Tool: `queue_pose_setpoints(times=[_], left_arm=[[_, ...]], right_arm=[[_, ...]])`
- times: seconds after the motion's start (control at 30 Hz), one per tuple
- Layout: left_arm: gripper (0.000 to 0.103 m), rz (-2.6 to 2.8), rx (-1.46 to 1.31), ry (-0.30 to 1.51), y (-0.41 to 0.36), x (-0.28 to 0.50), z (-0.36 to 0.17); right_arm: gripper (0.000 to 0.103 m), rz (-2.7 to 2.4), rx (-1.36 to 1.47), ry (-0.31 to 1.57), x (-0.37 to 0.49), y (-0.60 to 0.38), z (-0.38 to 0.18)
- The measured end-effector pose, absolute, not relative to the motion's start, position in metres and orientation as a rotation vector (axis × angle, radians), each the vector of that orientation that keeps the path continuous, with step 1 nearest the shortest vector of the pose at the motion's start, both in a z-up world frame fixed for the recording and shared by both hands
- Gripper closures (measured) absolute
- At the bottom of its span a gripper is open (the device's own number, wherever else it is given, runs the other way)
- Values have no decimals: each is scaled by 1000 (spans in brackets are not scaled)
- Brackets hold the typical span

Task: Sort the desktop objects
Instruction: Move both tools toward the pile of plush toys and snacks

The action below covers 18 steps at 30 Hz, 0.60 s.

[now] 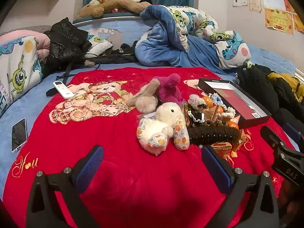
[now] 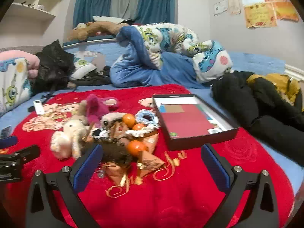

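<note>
Blue-padded fingers [image 1: 95, 161] of the left gripper [image 1: 152, 163] stand wide apart over the red blanket [image 1: 114, 136], holding nothing. Just ahead lies the heap to sort: a white plush rabbit [image 1: 165, 125] with orange-patterned feet, a tan plush [image 1: 146, 98], a magenta plush [image 1: 169, 89], a black hair claw [image 1: 212, 134], oranges [image 2: 135, 147], crocheted scrunchies [image 2: 147, 118] and brown packets [image 2: 150, 159]. An open black box [image 2: 190, 121] with a red inside sits right of the heap. Equally spread and empty, the right gripper [image 2: 152, 161] hovers near the heap, its left finger [image 2: 89, 161] in front of the claw.
</note>
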<state>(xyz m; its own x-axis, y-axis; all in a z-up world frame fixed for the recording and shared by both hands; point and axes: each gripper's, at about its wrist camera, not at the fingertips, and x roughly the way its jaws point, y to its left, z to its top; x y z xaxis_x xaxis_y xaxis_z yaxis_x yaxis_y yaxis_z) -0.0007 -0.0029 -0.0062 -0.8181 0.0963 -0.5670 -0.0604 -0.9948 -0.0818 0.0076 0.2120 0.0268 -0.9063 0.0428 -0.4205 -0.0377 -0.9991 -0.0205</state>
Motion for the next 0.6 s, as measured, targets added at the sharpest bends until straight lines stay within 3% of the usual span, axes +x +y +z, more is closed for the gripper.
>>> queue_pose_setpoints(times=[0.4,0.6], left_arm=[[0,2838,-976,-49,12,-5,-14],[0,2853,-991,-5,20,-3,-16]], right_arm=[[0,3048,-862,192,1,227,20],[0,3089,-997,456,-2,243,16]])
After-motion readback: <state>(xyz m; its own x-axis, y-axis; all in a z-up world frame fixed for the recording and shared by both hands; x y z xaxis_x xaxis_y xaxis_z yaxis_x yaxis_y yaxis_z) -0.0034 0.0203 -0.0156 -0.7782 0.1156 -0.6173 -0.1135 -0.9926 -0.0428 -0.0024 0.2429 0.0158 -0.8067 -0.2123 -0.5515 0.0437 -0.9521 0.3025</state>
